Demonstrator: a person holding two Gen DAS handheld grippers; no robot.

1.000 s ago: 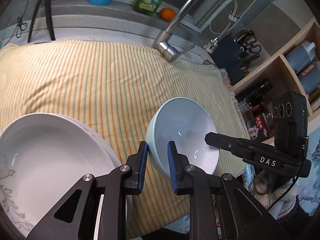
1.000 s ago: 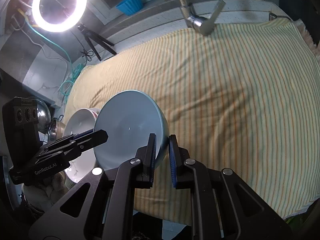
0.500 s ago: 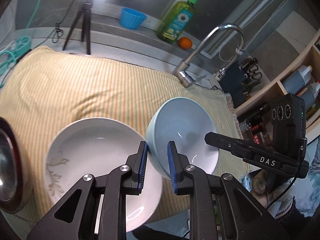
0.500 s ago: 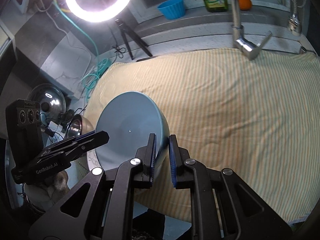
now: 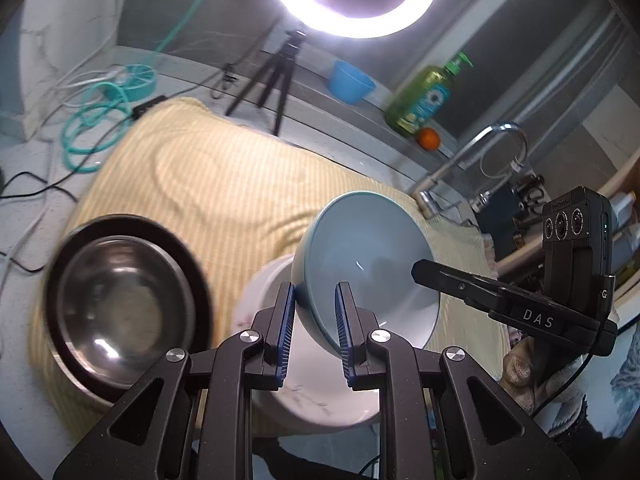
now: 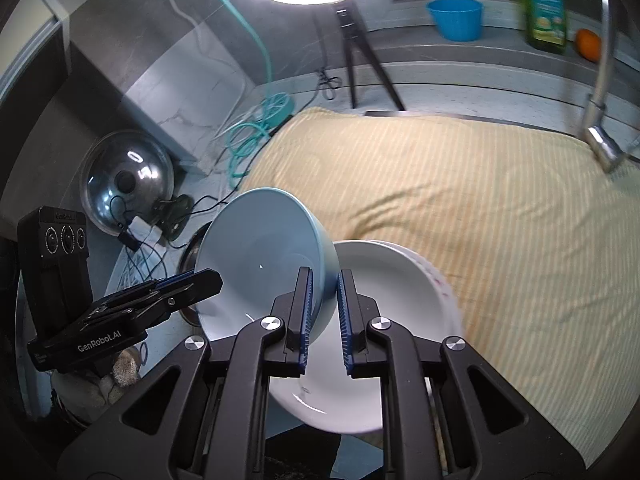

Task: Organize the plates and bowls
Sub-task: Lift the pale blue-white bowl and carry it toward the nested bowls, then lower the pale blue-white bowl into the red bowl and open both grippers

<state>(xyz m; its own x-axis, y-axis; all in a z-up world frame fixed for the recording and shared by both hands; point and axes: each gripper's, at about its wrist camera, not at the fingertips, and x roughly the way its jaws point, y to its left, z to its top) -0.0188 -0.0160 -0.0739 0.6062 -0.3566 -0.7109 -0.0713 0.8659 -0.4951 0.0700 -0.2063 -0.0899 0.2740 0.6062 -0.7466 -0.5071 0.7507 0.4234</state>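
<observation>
Both grippers hold one pale blue bowl point(image 5: 368, 264) by opposite sides of its rim, above the yellow striped cloth. My left gripper point(image 5: 315, 312) is shut on its near rim; my right gripper point(image 6: 323, 300) is shut on the other side, where the bowl point(image 6: 260, 264) tilts. A white bowl point(image 6: 384, 312) with a leaf pattern sits right under the blue one; it also shows in the left wrist view point(image 5: 304, 392). A steel bowl inside a dark plate point(image 5: 120, 300) lies to the left on the cloth.
A ring light on a tripod point(image 5: 280, 76), a blue cup point(image 5: 350, 82), a green soap bottle point(image 5: 424, 100) and an orange point(image 5: 429, 138) stand along the back ledge. The tap point(image 5: 468, 160) is at the right. Teal cable point(image 6: 252, 132) and a steel lid point(image 6: 126, 184) lie left of the cloth.
Both grippers carried the blue bowl left, over the white bowl. The steel bowl and dark plate came into the left wrist view.
</observation>
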